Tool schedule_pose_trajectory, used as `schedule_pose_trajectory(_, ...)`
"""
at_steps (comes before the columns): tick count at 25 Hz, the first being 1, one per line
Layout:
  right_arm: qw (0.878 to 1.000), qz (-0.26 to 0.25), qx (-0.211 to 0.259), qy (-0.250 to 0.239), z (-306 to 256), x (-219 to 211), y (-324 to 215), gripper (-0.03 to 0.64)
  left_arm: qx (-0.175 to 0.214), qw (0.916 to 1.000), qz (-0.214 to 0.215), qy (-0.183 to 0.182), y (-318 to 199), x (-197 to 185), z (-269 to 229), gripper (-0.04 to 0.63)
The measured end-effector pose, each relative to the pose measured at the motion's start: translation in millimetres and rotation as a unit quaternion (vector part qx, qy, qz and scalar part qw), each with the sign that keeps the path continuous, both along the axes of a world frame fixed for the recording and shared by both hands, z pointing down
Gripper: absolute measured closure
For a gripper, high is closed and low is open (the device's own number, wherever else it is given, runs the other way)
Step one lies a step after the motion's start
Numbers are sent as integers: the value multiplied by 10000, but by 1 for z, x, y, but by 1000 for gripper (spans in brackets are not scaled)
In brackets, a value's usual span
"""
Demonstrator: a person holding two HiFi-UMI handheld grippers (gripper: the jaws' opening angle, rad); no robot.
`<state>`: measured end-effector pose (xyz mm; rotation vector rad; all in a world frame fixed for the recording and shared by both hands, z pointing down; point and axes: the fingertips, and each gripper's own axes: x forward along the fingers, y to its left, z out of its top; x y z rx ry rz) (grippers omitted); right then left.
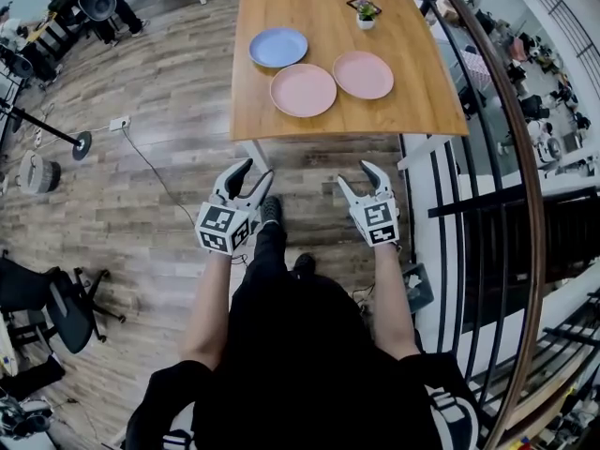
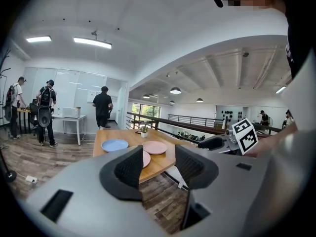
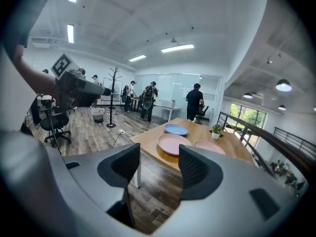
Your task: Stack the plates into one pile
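Left claw point(image 1: 257, 169): released, jaws apart, nothing between them; held over floor point(image 1: 169, 157), short of counter point(image 1: 281, 125). Right claw point(image 1: 354, 173): released too, empty, level with left claw, apart from it.

Three plates lay unstacked on counter, well ahead of both claws. Blue plate point(image 1: 278, 47) was farthest, ahead of left claw. Near pink plate point(image 1: 303, 90) was closest, between claws' lines. Far pink plate point(image 1: 363, 74) was ahead of right claw. Rims were close; contact unclear. Potted plant point(image 1: 366, 15) stood beyond plates.
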<state>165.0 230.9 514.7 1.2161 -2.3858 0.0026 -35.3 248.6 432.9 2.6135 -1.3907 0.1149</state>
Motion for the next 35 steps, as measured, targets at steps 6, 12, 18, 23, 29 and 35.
schedule_pose_trajectory(6, 9999, -63, 1, 95, 1, -13, -12, 365, -24, 10000, 72, -7, -10, -4, 4, 379)
schedule_pose_trajectory(12, 9995, -110, -25, 285, 4, -22, -25, 368, -18, 9999, 116, 41, -25, -10, 4, 379)
schedule_pose_trajectory(18, 9994, -70, -99, 317, 8, -37, -48, 373, -119, 9998, 163, 22, -49, -28, 10, 379)
schedule_pose_trajectory(23, 9991, 9, -196, 377, 13, -53, -73, 374, -139, 9994, 301, 46, -82, -41, 9, 379)
schedule_pose_trajectory(29, 9987, 159, -310, 376, 20, -60, -102, 373, -210, 9988, 440, -20, -121, -46, 19, 379)
schedule_pose_trajectory(35, 9974, 212, -431, 541, 34, -62, -127, 374, -382, 9977, 556, 89, -149, -46, 34, 379)
